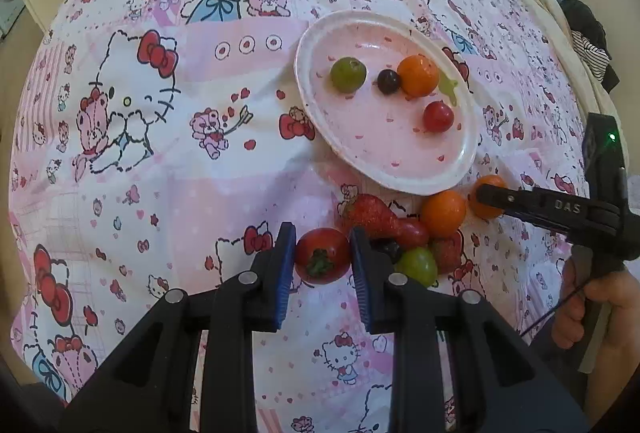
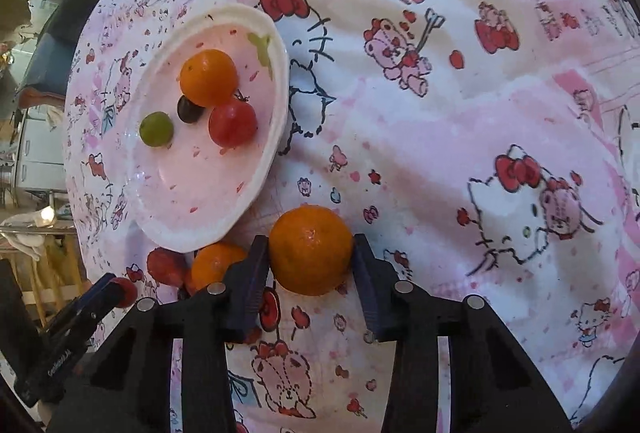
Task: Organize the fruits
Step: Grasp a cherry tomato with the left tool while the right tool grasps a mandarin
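Held item, left gripper [image 1: 323, 253]: one red tomato [image 1: 322, 255], green calyx toward the camera, clamped between the blue pads with both faces touching its sides. Held item, right gripper [image 2: 311, 253]: one orange [image 2: 311, 249], jaws drawn in against both flanks — it looks gripped, though whether it has left the cloth cannot be told. Loose stock just beyond and to the right of the left gripper's tips: a strawberry [image 1: 370, 215], a second orange [image 1: 443, 213], a green grape [image 1: 418, 265], a dark berry mostly hidden among them, further red pieces packed close. Destination, ahead of both grippers: white plate [image 1: 320, 41] with pink centre, resting on the cartoon-print cloth [image 1: 160, 173]; it holds a green grape, a dark grape, an orange and a red tomato, grouped toward its far side, with the near half bare. Handling advice, as judgement: lift each fruit straight up before travelling so the pile is not disturbed; keep pressure light on the tomato, which will likely bruise; carry over the near rim, lower close to the bare pink area, and release low — round fruit will probably roll if dropped. Send one gripper in at a time, since both would share the same rim.
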{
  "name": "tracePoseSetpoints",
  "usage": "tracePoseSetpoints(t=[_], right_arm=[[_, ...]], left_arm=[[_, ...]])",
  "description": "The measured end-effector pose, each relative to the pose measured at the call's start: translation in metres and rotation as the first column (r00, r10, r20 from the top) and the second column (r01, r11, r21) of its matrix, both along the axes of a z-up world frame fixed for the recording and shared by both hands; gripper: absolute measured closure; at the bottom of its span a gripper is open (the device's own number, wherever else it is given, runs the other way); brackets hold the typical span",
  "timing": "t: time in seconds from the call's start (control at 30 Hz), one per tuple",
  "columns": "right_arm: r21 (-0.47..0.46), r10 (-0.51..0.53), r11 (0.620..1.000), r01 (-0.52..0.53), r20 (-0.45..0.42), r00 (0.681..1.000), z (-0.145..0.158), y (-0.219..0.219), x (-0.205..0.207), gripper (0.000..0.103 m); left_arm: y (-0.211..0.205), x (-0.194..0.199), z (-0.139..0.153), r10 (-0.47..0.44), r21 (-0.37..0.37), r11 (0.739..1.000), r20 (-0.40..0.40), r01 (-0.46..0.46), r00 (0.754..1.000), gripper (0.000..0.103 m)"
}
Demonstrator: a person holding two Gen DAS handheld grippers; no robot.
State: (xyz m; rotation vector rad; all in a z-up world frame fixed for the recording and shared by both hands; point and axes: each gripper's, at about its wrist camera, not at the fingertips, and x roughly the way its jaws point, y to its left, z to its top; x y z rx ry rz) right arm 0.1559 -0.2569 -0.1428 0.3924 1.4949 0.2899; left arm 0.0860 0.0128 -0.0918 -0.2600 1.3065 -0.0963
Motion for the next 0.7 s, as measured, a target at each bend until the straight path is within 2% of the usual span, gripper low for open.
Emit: tracePoseSetpoints(t=[0.2, 0.47, 0.6, 0.7], right_arm=[[0.024, -0.045, 0.999, 0.044, 0.027, 0.999, 0.016, -0.02, -0.007, 0.06], [0.074, -0.156, 0.986, 0.149, 0.097, 0.983, 0.045, -0.054, -0.012, 0.06], [0.112, -0.122, 0.988, 0.105, 0.162, 0.979, 0.065, -0.041, 0.003, 0.06], [0.141, -0.094, 0.988, 0.064, 0.218, 0.971, 0.082, -0.028, 0.016, 0.06]], left_arm=[[0.0, 0.002, 0.008, 0.007, 0.016, 1.0, 0.034, -0.008, 0.999, 0.08], [0.014, 0.004, 0.048, 0.017, 0.028, 0.999, 0.171, -0.022, 0.985, 0.08], [0.01, 0.016, 0.066, -0.02, 0.039, 0.999, 0.231, 0.011, 0.973, 0.08], [0.007, 0.028, 0.078, -0.04, 0.005, 0.999, 0.277, 0.041, 0.96, 0.08]])
